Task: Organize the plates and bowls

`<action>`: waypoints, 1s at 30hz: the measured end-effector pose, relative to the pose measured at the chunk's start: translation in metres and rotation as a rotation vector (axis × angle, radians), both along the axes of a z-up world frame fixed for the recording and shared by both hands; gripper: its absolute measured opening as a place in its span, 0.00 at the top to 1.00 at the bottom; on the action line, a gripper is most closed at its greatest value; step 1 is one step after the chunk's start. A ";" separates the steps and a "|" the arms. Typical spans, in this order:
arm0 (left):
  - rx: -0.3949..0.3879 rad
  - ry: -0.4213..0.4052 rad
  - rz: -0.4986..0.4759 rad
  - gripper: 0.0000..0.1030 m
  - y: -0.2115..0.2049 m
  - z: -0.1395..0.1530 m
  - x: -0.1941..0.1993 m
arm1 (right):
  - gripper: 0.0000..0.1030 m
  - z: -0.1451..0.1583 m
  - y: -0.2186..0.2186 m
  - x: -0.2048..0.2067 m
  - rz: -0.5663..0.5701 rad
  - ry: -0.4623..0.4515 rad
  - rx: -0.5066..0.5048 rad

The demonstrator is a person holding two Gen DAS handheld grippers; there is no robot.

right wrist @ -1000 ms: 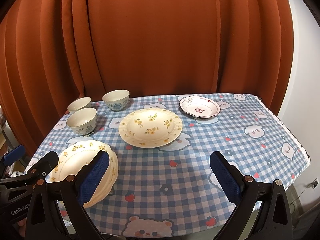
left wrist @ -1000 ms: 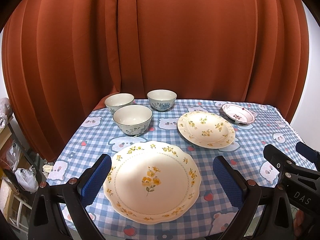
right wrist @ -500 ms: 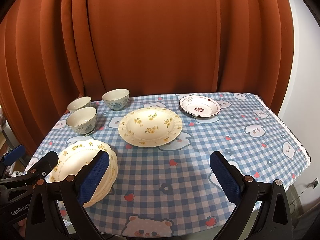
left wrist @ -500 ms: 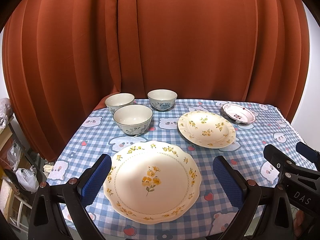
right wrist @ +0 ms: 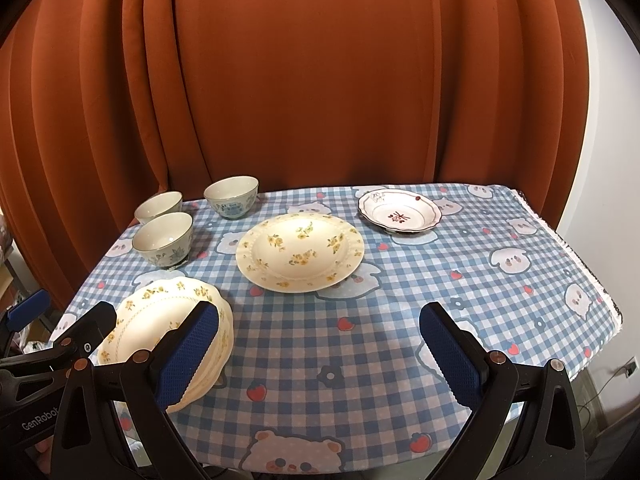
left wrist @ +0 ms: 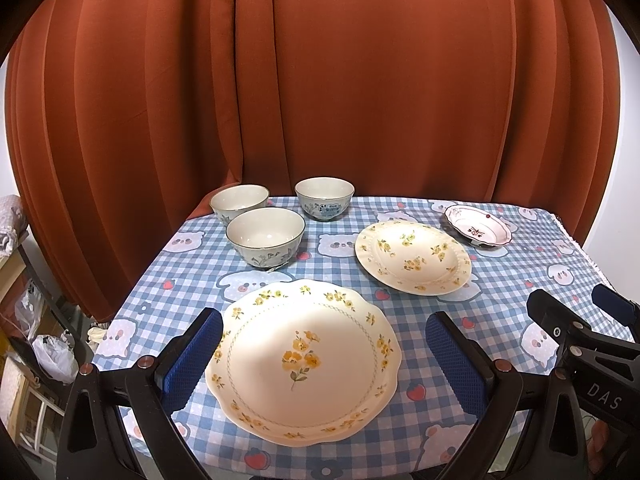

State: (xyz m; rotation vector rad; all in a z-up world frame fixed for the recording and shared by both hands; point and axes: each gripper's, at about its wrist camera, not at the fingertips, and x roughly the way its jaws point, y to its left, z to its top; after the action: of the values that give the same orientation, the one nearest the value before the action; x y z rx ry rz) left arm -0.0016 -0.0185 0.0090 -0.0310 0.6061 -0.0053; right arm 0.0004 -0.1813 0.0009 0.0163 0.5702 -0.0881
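3 round bowls (left wrist: 265, 235) sit at the back left of the desk (right wrist: 400, 320), on a soft blue checked cloth with bears. Near the front lies a wavy-edged plate (left wrist: 304, 364) with yellow flowers. The left tongs (left wrist: 320, 354) are spread wide around it, not touching. The right tongs (right wrist: 320, 354) are spread over bare cloth. Only the right view shows the wavy plate's side; the tongs hide part of it. A round flowered plate (right wrist: 300, 252) and a small pink plate (right wrist: 400, 211) lie farther back.
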 end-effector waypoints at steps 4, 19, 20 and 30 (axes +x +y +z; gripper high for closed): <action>-0.002 0.005 0.005 0.01 0.002 -0.002 -0.002 | 0.01 -0.001 -0.001 0.000 0.001 0.003 0.000; -0.004 0.070 0.035 0.02 0.023 -0.010 0.021 | 0.02 -0.010 0.009 0.024 0.027 0.077 0.026; -0.007 0.079 0.034 0.02 0.026 -0.012 0.025 | 0.02 -0.011 0.012 0.027 0.027 0.083 0.024; -0.014 0.212 0.030 0.06 0.055 -0.030 0.077 | 0.06 -0.027 0.041 0.080 0.032 0.193 0.030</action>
State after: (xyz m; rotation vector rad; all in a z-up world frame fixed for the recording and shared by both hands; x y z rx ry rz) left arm 0.0751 0.0364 -0.0211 -0.0542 0.8173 0.0228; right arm 0.0807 -0.1405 -0.0260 0.0283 0.7645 -0.0504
